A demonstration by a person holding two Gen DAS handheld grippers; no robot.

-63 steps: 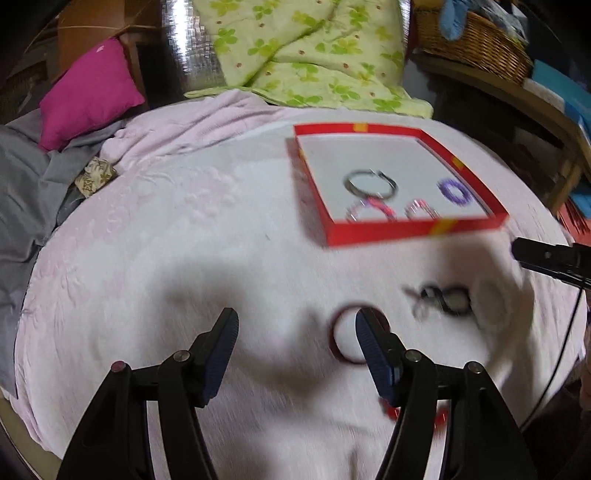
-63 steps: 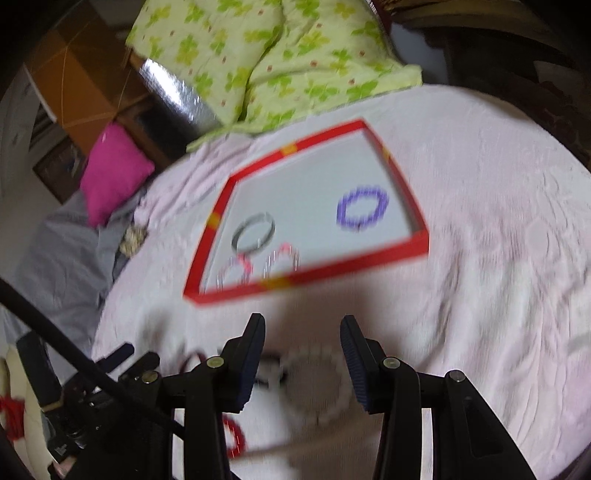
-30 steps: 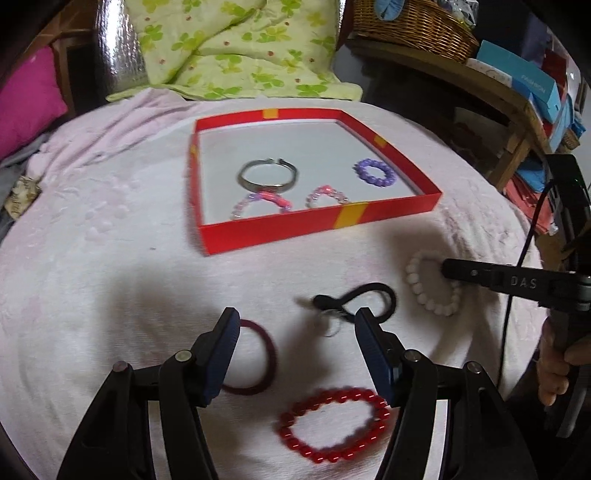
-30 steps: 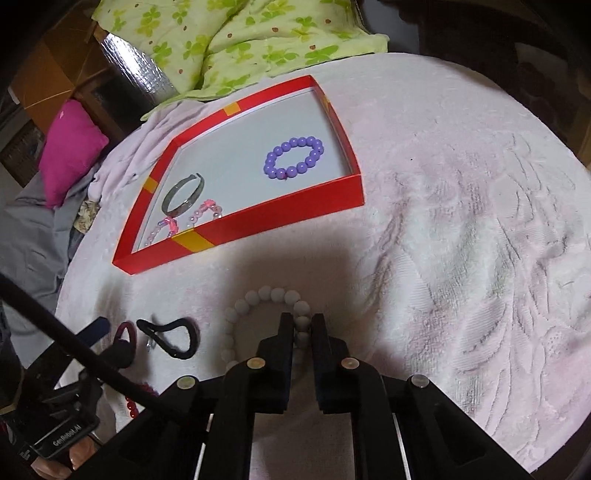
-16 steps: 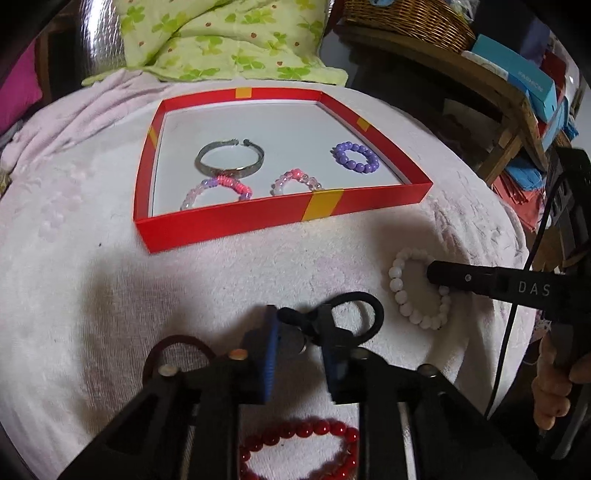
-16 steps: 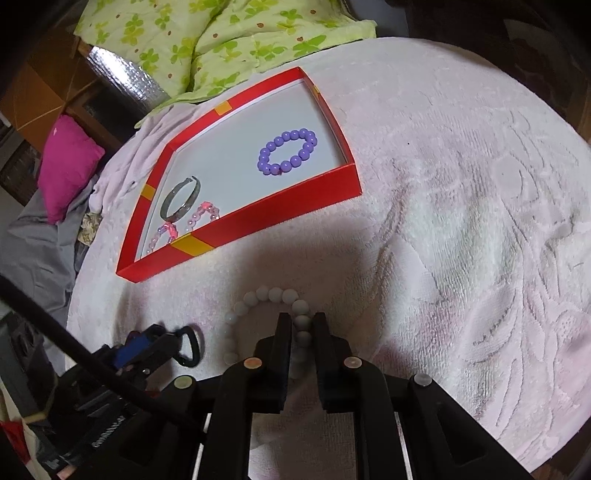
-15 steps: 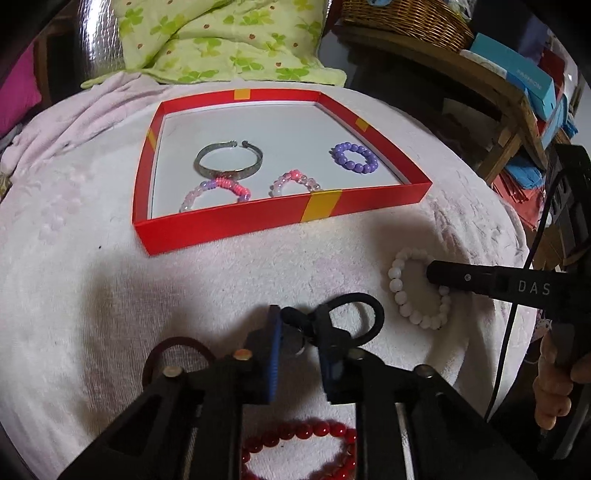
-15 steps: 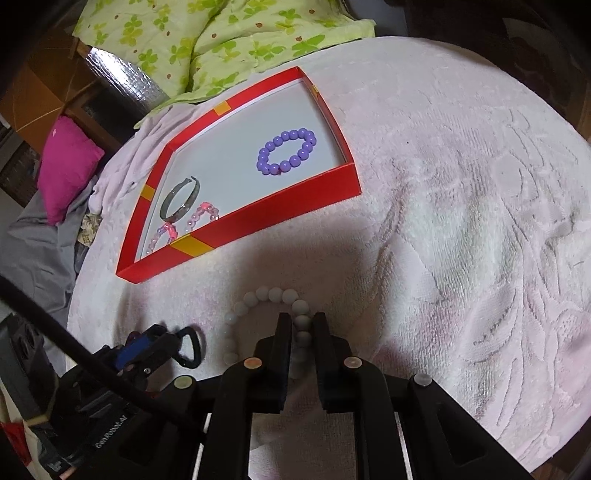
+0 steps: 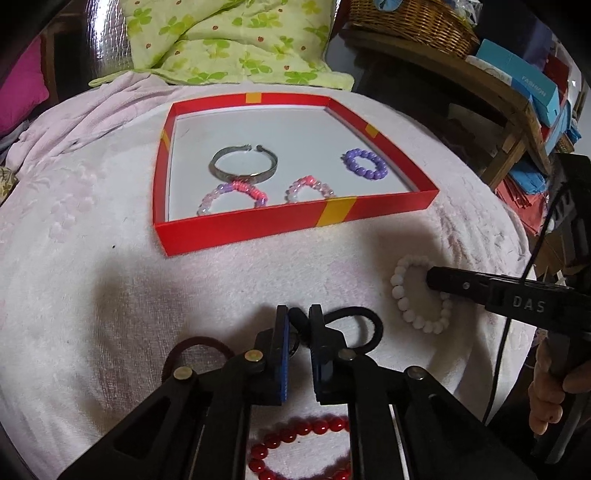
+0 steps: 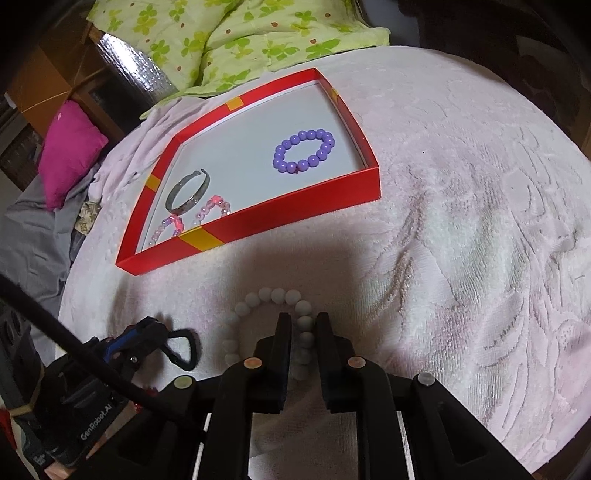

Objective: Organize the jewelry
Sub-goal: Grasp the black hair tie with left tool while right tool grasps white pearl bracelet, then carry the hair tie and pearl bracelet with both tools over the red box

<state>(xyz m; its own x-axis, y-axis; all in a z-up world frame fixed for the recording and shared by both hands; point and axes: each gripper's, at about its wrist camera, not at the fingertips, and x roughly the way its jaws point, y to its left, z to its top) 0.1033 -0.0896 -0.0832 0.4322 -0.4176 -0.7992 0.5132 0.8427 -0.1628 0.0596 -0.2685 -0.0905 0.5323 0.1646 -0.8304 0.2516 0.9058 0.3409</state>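
Observation:
A red tray (image 9: 258, 230) (image 10: 295, 210) on the pale cloth holds a silver bangle (image 9: 243, 166), two pink bead bracelets (image 9: 232, 194) and a purple bead bracelet (image 9: 365, 164) (image 10: 304, 151). My left gripper (image 9: 298, 319) is shut on a black cord loop (image 9: 364, 325), also seen in the right wrist view (image 10: 183, 349). My right gripper (image 10: 303, 323) is shut on the white bead bracelet (image 10: 273, 297) (image 9: 402, 295). A dark red hair band (image 9: 192, 347) and a red bead bracelet (image 9: 295, 435) lie by the left gripper.
A green floral pillow (image 9: 229, 44) and a pink cushion (image 10: 70, 147) lie beyond the tray. A wooden shelf with a basket (image 9: 413, 18) and boxes stands at the right. The table edge drops off close behind the right gripper.
Both grippers were open two seconds ago; the right shut on the white bracelet first, then the left shut on the black cord loop. Both have since stayed low and nearly still.

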